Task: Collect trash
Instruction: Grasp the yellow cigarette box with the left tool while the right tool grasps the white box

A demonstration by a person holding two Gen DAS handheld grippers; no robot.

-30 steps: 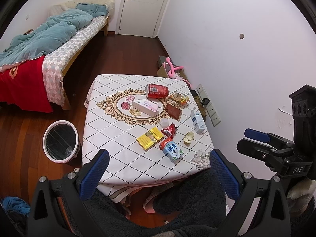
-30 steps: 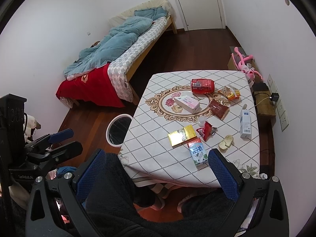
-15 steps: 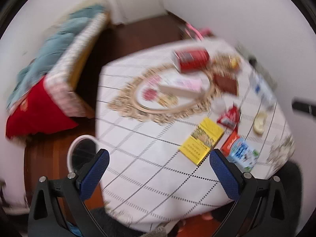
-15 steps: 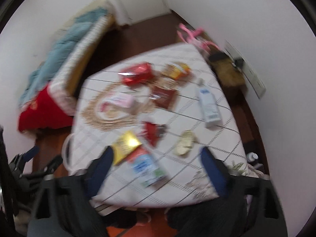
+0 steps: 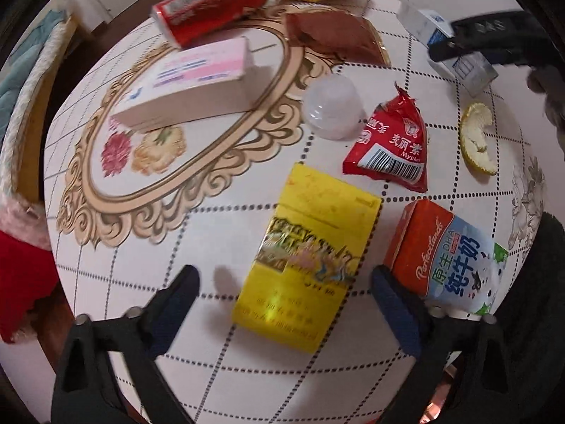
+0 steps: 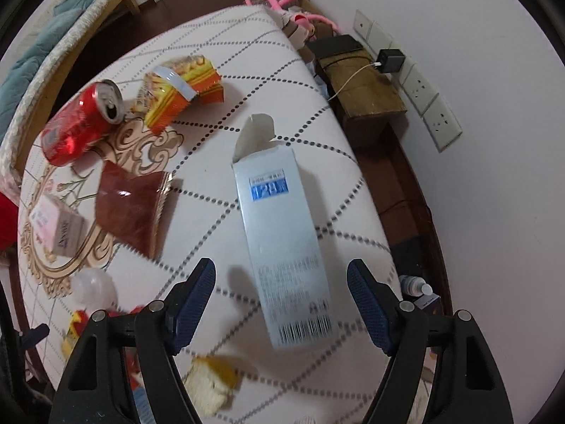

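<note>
1. Left claw (image 5: 282,304): jaws apart and closing, pointing almost straight down at the worktop (image 5: 212,212). The yellow pack (image 5: 307,265) lies flat between the fingers; neither pad touches it.
2. Right claw (image 6: 282,300): jaws apart and closing. The long white-and-blue carton (image 6: 282,236) lies flat between its fingers, open flap at the far end, barcode end nearest the claw; the pads are not on it.
3. Step in hand, as judged: a two-handed pickup, one piece of trash per claw.
4. Left grasp: the milk carton (image 5: 448,254) sits just beside the right-hand finger. Keep that finger in the gap between the milk carton and the yellow pack, so that only the pack is clamped.
5. Centre each claw across the narrow width of its item before lowering. Both items lie slightly skewed to the jaws; roll the wrist to square the pads with the long edges.
6. Lower until the fingertips reach the cloth, then close. Both items are thin cardboard and are likely to crush or slip; close only until they hold.
7. Other trash on the worktop: red can (image 5: 212,3), pink box (image 5: 190,81), brown wrapper (image 5: 335,35), red packet (image 5: 392,145), peel (image 5: 476,137), translucent cap (image 5: 333,107).
8. No bin is visible in either view.
</note>
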